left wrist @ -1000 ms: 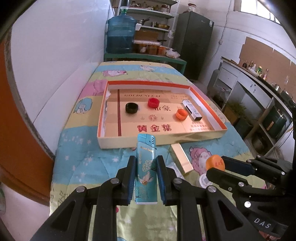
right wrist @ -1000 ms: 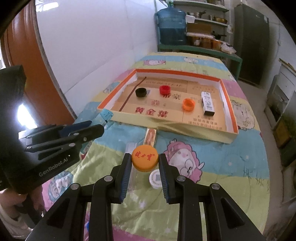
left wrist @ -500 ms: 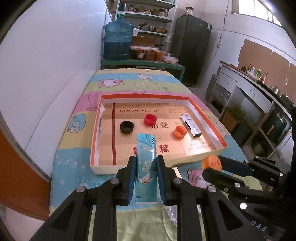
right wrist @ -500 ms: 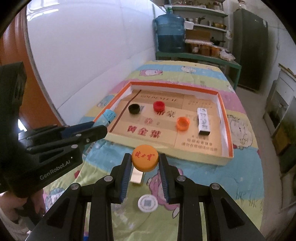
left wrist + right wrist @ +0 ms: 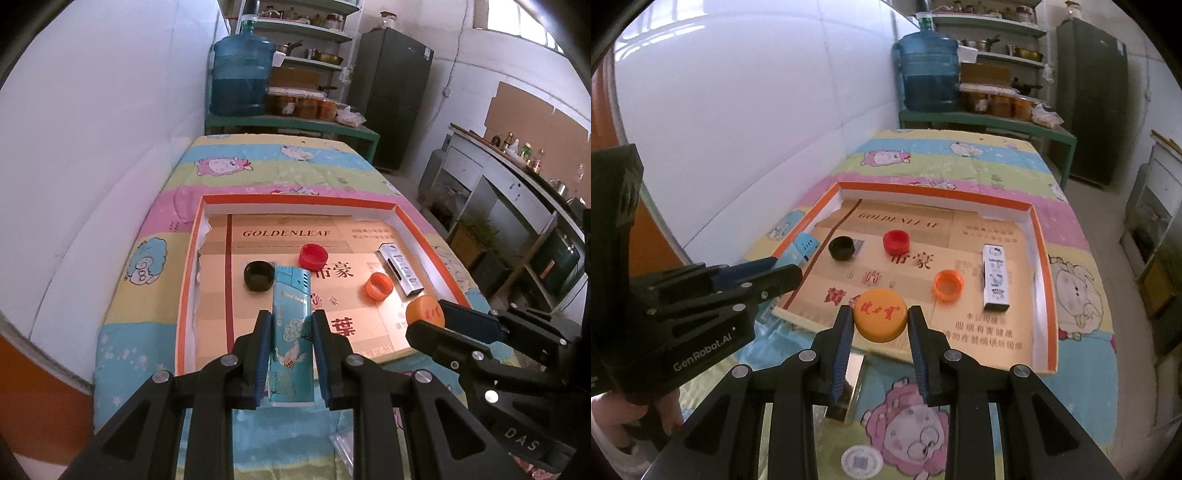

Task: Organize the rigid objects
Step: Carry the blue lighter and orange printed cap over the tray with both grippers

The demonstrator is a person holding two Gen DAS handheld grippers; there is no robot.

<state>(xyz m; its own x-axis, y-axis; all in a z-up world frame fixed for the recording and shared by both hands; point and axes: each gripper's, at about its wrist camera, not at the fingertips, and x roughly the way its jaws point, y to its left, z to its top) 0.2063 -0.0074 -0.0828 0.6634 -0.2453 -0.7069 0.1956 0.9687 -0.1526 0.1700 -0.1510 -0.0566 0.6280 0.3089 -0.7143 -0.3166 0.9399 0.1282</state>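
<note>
your left gripper [image 5: 289, 334] is clamped on the teal lighter [image 5: 290, 325], held over the near part of the orange-rimmed box [image 5: 295, 201]. your right gripper [image 5: 880, 326] pinches the yellow-orange cap [image 5: 880, 314] above the box's near edge. inside the box lie a black cap [image 5: 258, 275], red cap [image 5: 314, 256], orange cap [image 5: 377, 285] and a small silver case [image 5: 399, 268].

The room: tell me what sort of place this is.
Probably a home kitchen or pantry used as a workroom. A shelf holds pots and jars beside a big water jug, a dark fridge stands past it, and a counter along the wall carries bottles.
</note>
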